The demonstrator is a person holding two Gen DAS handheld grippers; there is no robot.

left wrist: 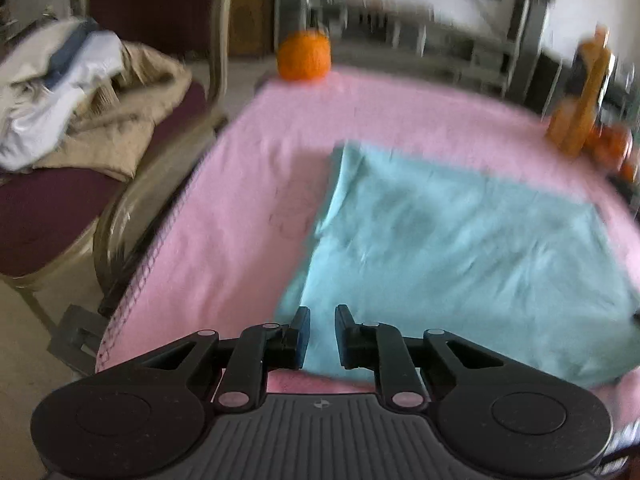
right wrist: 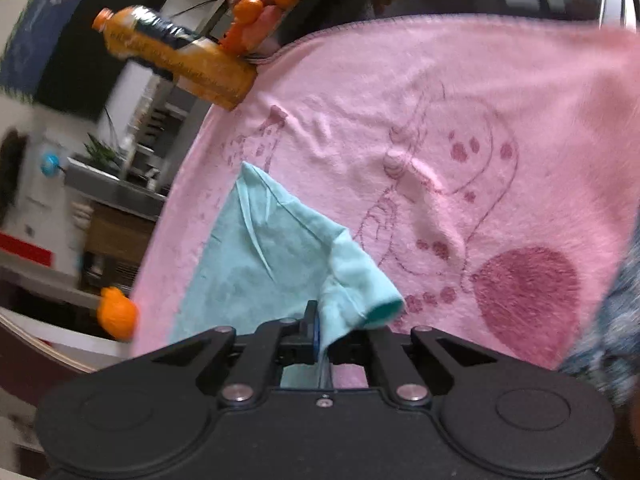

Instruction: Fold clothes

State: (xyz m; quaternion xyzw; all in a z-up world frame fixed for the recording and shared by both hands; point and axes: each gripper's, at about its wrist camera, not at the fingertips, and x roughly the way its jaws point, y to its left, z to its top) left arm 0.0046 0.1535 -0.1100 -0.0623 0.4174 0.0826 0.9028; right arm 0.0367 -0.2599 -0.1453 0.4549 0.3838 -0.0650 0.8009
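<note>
Pink blanket (left wrist: 248, 184), pumpkin (left wrist: 305, 55), juice bottle (right wrist: 176, 58)

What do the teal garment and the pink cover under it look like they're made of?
Teal garment: thin, matte knit, probably cotton jersey; it creases sharply and drapes limp from the right gripper. Pink cover: thick, fuzzy fleece or terry, going by its napped surface, embossed cartoon print and stitched edge.

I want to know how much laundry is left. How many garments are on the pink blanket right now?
1: a teal shirt lies on the pink blanket, its sleeve pinched in the right claw. The left claw hovers open. More clothes are heaped on the chair; some may be hidden.
</note>
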